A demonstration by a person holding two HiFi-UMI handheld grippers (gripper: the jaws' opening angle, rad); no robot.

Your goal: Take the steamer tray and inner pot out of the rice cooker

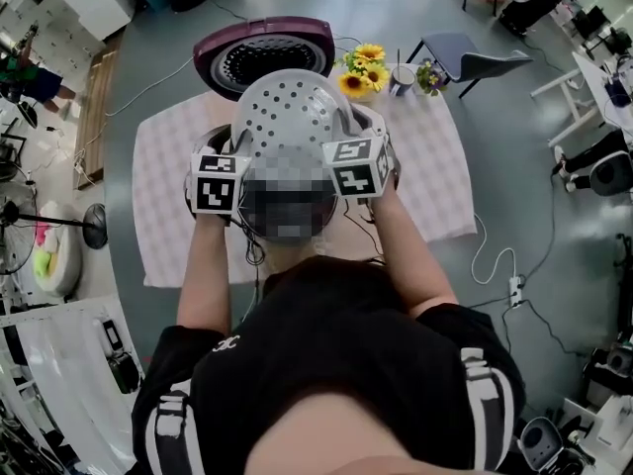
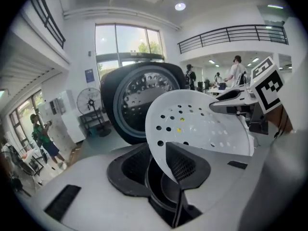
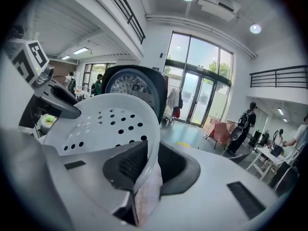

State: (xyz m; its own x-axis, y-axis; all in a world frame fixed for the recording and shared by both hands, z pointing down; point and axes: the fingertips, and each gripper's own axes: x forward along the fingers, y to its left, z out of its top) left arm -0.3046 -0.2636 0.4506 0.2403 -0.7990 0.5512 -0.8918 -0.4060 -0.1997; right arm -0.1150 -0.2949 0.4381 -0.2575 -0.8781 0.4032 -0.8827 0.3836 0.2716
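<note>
The white perforated steamer tray (image 1: pixel 295 112) hangs above the rice cooker, held at its two opposite rims. My left gripper (image 1: pixel 235 154) is shut on the tray's left rim and my right gripper (image 1: pixel 358 148) on its right rim. In the left gripper view the tray (image 2: pixel 197 124) rises tilted from between my left gripper's (image 2: pixel 162 166) pads, with a dark round opening below. In the right gripper view its rim (image 3: pixel 149 143) is pinched in the right gripper (image 3: pixel 151 171). The cooker's open lid (image 1: pixel 265 52) stands behind. The cooker body and inner pot are mostly hidden in the head view.
A checked cloth (image 1: pixel 168 191) covers the round table. Yellow flowers (image 1: pixel 362 71) and a cup (image 1: pixel 402 77) stand at the back right, near a blue chair (image 1: pixel 465 59). A fan stand (image 1: pixel 91 226) and a white cable (image 1: pixel 495 257) are on the floor.
</note>
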